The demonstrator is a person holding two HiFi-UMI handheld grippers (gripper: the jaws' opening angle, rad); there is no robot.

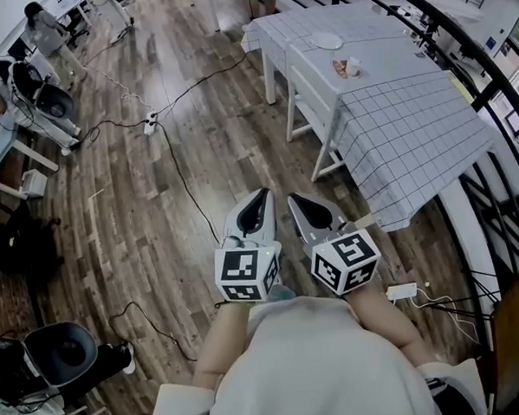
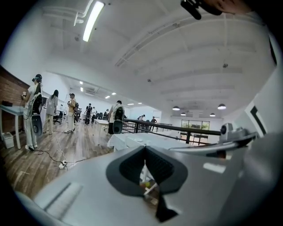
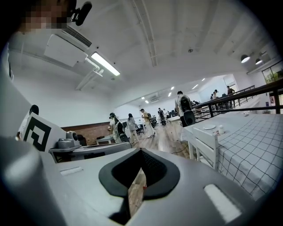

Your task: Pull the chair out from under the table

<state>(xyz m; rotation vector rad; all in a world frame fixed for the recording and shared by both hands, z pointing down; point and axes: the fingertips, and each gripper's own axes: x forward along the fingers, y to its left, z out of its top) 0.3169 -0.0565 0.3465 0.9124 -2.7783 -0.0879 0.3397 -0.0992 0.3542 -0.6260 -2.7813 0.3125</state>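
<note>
A white wooden chair point(image 1: 309, 97) stands tucked against the long side of a table point(image 1: 416, 129) covered with a checked cloth. The right gripper view shows the same chair point(image 3: 207, 142) and table point(image 3: 254, 143) ahead at the right. My two grippers are side by side in front of my body, well short of the chair and touching nothing. The left gripper point(image 1: 262, 193) is shut and empty, its dark pads point(image 2: 132, 165) meeting. The right gripper point(image 1: 293, 197) is shut and empty too, its pads point(image 3: 152, 170) closed together.
A plate point(image 1: 326, 41) and a small cup point(image 1: 348, 67) sit on the table. A power strip point(image 1: 150, 123) with cables lies on the wood floor at the left, a white adapter point(image 1: 401, 291) near my right. A black railing point(image 1: 464, 57) runs behind the table. People stand at desks point(image 1: 28, 102) far left.
</note>
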